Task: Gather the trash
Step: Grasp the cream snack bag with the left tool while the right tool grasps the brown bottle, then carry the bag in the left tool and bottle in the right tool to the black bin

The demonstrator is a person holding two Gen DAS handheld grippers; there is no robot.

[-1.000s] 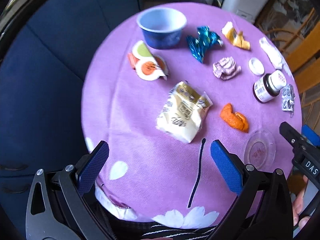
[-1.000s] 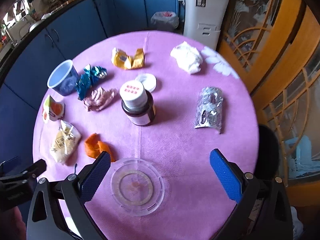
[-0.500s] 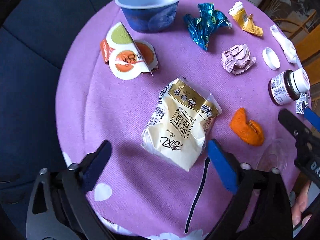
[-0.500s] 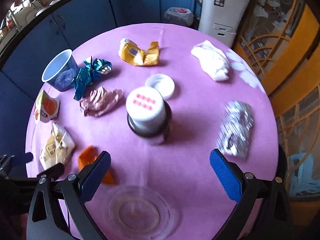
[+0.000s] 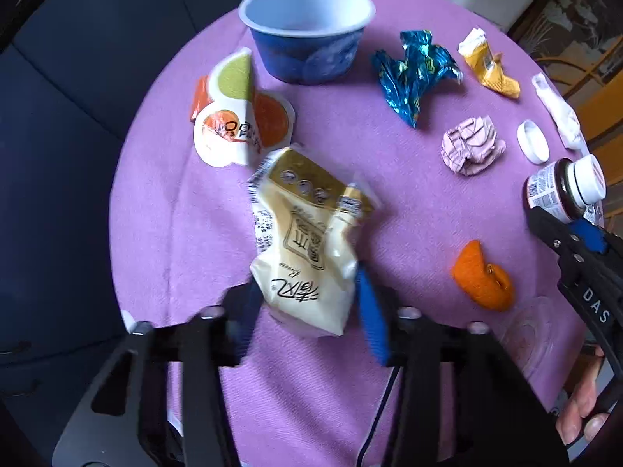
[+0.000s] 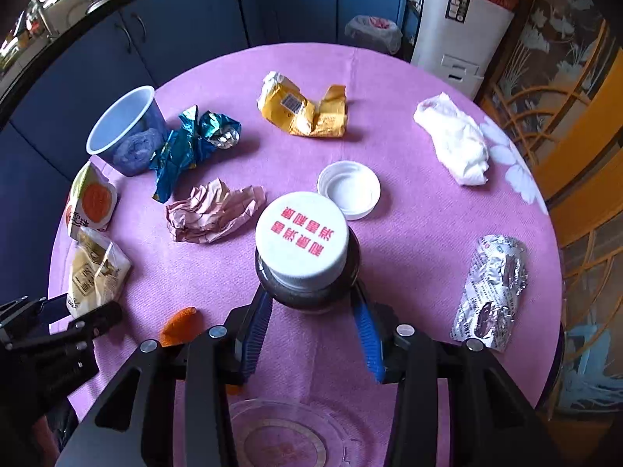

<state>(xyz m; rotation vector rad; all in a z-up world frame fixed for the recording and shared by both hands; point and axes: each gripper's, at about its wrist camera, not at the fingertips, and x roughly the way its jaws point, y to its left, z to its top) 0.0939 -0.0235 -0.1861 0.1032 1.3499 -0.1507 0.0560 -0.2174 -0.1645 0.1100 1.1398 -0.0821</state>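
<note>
- Left wrist view: left gripper (image 5: 307, 303) jaws clenched on the cream snack bag (image 5: 307, 241), pinching its near end at lower centre of the frame.
- Bag lies on the purple tabletop (image 5: 409, 194); blue cup (image 5: 307, 39) upper centre, orange peel (image 5: 483, 276) right of the bag.
- Right wrist view: right gripper (image 6: 311, 311) jaws grasping the brown bottle (image 6: 307, 257) at frame centre, blue pads against both its sides.
- Bottle upright on the tabletop, white cap on; loose white lid (image 6: 348, 188) just above it, foil blister pack (image 6: 492, 292) at right.
</note>
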